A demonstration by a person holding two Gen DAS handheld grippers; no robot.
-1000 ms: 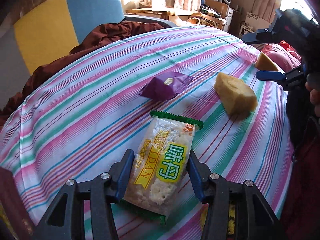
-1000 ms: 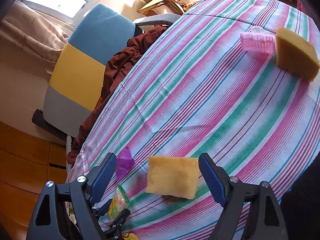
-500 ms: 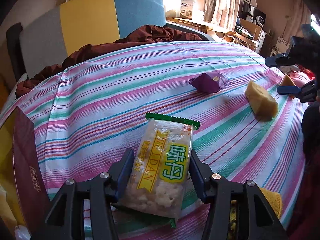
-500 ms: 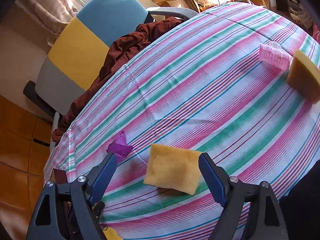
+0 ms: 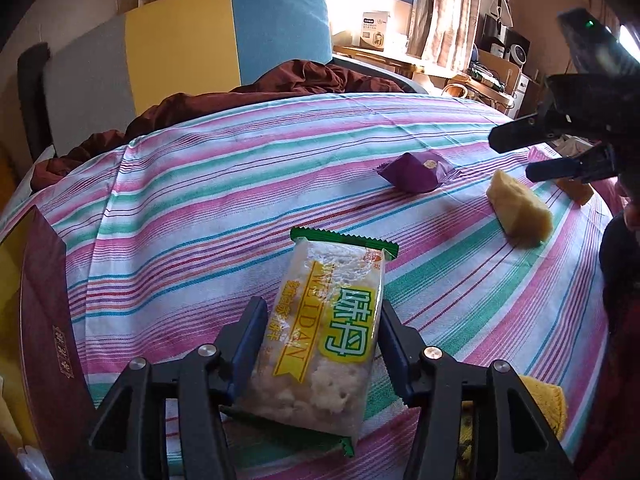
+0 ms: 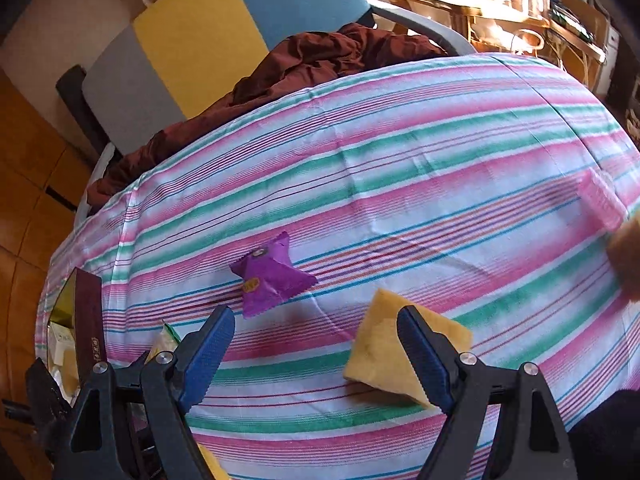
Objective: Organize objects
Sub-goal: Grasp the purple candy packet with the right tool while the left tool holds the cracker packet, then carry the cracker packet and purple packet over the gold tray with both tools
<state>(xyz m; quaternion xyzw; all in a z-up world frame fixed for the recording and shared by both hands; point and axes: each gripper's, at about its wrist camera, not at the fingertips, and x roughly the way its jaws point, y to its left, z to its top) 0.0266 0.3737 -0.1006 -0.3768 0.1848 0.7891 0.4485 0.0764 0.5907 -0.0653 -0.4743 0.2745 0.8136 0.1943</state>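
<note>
The snack packet [image 5: 332, 332] sits clamped in the left gripper [image 5: 322, 344], its long axis running forward along the fingers, above the bench's [image 5: 200, 184] near edge beside a maroon box [image 5: 44, 320]. Farther in, the purple packet [image 6: 272, 276] lies just ahead of the right gripper [image 6: 316, 344], whose jaws stand apart and empty; the yellow sponge [image 6: 380, 352] lies under its right finger.

home living room | sofa [image 5: 224, 40], curtains [image 5: 444, 8] (sunlit window), striped tablecloth [image 5: 280, 168], cluttered desk [image 5: 404, 60]

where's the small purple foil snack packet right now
The small purple foil snack packet lies mid-cloth on the striped tablecloth, left of the yellow sponge block.
</note>
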